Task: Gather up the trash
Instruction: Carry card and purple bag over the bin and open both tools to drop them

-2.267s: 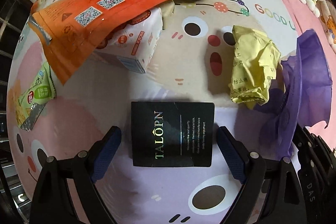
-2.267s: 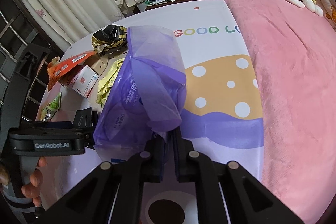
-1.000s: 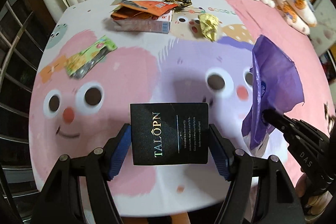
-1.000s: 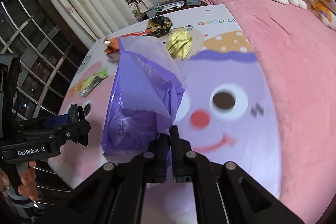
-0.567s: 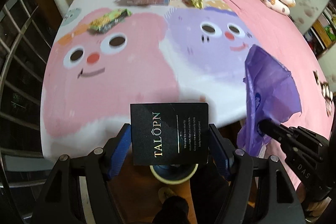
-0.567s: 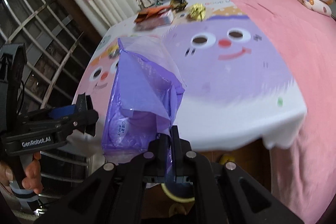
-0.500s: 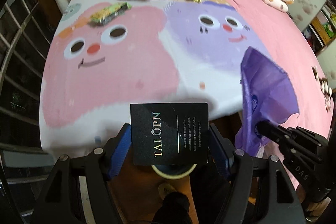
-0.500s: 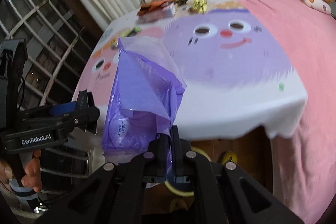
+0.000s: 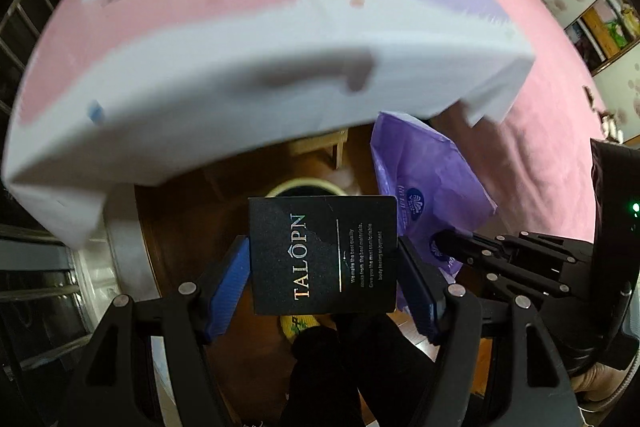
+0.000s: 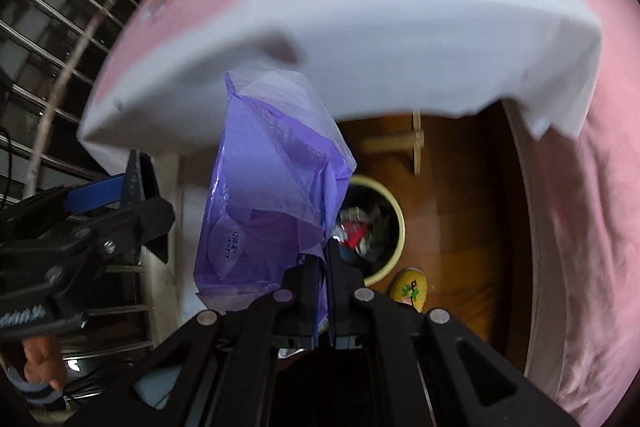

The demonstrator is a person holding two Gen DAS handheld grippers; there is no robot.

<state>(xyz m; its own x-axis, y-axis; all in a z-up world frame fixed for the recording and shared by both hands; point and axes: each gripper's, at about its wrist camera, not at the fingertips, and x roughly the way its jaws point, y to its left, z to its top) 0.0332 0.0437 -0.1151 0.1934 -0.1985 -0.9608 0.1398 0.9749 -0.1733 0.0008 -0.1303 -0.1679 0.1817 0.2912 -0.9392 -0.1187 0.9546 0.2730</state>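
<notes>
My left gripper (image 9: 324,259) is shut on a black card box (image 9: 324,255) lettered TALOPN, its blue pads (image 9: 228,275) pressed on the box's two sides. Below the box the rim of a pale yellow waste bin (image 9: 308,185) shows. My right gripper (image 10: 326,259) is shut on a crumpled purple plastic wrapper (image 10: 272,195), which stands up from its fingers. The same wrapper (image 9: 424,183) shows to the right in the left wrist view. The round bin (image 10: 384,219), with coloured trash in it, stands on the wood floor just right of the wrapper.
The bed's white cover edge (image 9: 240,99) with pink and purple print overhangs above the bin, blurred. A pink blanket (image 10: 580,207) hangs at the right. A yellow slipper (image 10: 410,289) lies by the bin. Window bars (image 10: 48,39) stand on the left. A wooden stool leg (image 10: 416,143) stands behind.
Both grippers have moved off the bed top and down past its edge, toward the floor. The bin has come into fuller view beneath them. Both grips are unchanged.
</notes>
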